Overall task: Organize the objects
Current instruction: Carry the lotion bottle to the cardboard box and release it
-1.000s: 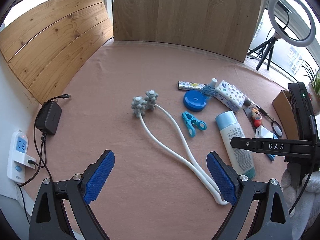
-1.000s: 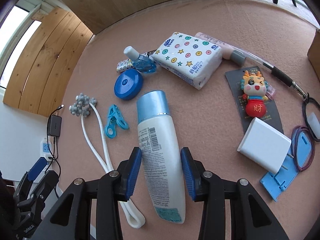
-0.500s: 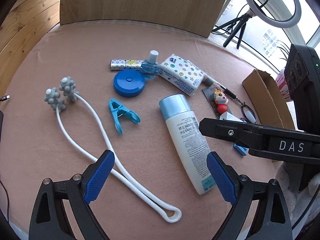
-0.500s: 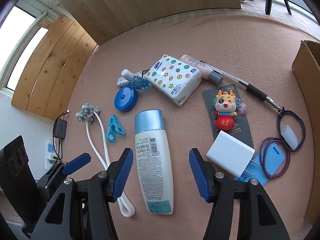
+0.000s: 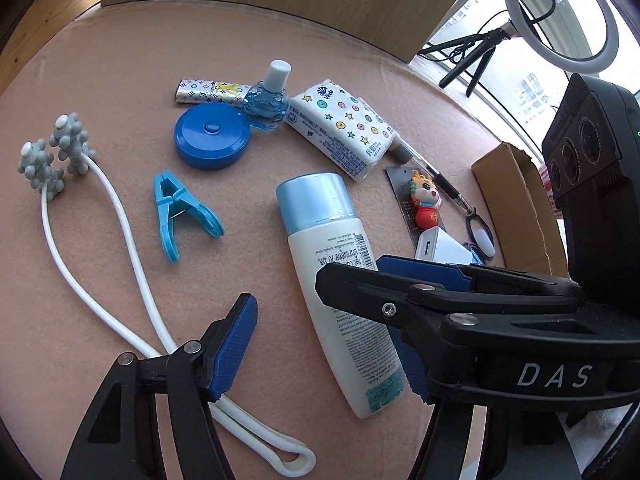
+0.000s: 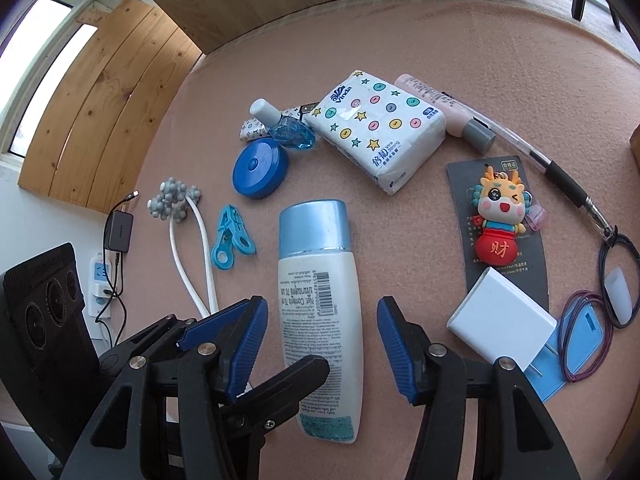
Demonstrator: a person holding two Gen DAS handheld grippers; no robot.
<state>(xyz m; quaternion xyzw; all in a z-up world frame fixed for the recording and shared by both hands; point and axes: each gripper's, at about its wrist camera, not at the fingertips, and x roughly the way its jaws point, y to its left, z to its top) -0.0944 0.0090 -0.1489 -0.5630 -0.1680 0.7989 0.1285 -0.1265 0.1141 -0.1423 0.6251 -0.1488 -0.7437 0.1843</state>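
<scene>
While both tongs gape wide, the lotion bottle (image 6: 318, 312) lies flat on the tablecloth (image 6: 400, 40) between right gripper (image 6: 320, 340) pads; left gripper (image 5: 324, 340) straddles its lower end.

Lying flat on pink felt: white bottle (image 6: 318, 300) with blue cap toward tissue pack (image 6: 374, 130), round blue case (image 6: 260, 168) beside small blue vial (image 6: 286, 130), blue clip (image 6: 230, 236), white looped massager (image 5: 92, 232) with grey knobs, dragon toy (image 6: 500, 216) on dark card, white charger (image 6: 500, 326).
</scene>
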